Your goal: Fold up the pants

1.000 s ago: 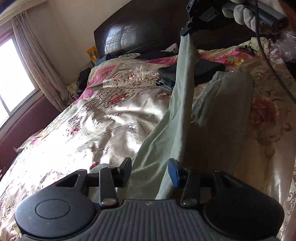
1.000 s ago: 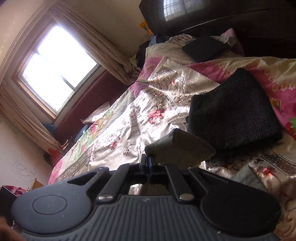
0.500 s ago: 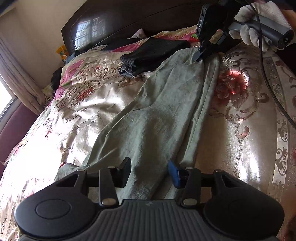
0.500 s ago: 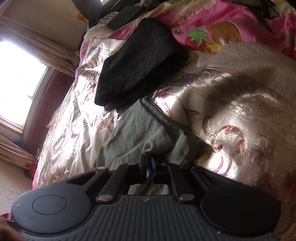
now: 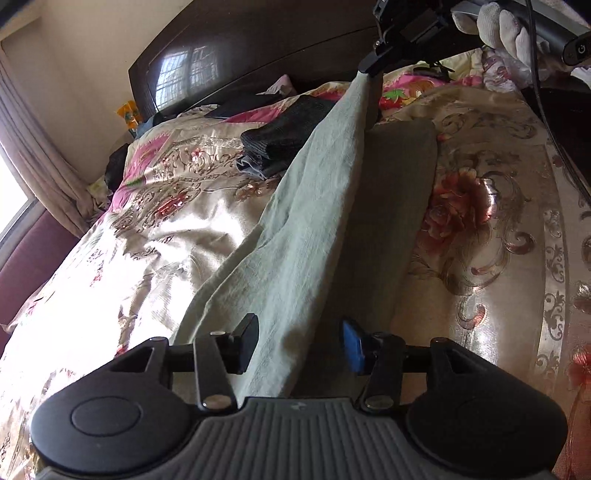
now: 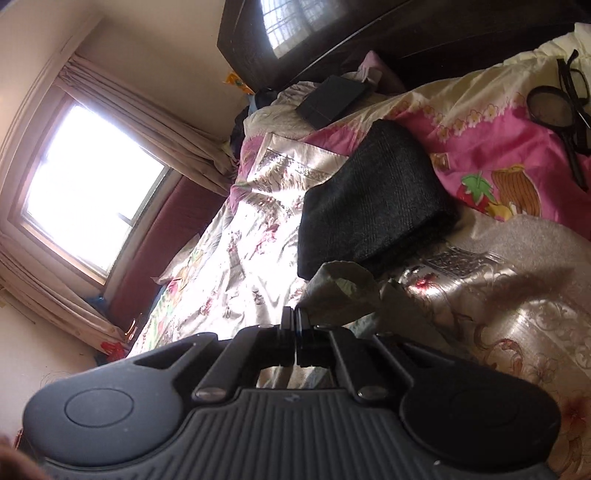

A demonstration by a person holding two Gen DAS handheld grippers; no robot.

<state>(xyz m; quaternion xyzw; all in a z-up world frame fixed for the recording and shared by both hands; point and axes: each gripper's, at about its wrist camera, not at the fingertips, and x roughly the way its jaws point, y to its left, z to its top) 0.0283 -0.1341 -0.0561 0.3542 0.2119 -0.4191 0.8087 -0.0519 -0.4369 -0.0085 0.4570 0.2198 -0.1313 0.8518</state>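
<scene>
Pale green pants [image 5: 314, 206] stretch along the flowered bedspread [image 5: 166, 240], one layer lifted off the layer lying flat. My left gripper [image 5: 299, 343] is at the near end; its jaws are opening, the cloth runs between them, and the blue pad stands clear of it. At the far end, in the left wrist view, my right gripper [image 5: 369, 70] holds the other end up off the bed, with a white-gloved hand [image 5: 506, 26] behind it. In its own view the right gripper [image 6: 296, 325] is shut on a bunched bit of the pants [image 6: 343, 295].
A folded dark garment [image 6: 373, 206] lies just beyond the pants' far end, also seen as the dark stack [image 5: 291, 129]. A dark headboard [image 5: 258, 44] bounds the bed. Glasses and a magnifier [image 6: 550, 107] rest on the pink sheet. A black cable [image 5: 554, 129] hangs at the right.
Half a second ago the pants' far end lay low on the bed; now the right gripper holds it raised and the cloth is taut. The left jaws stand wider apart.
</scene>
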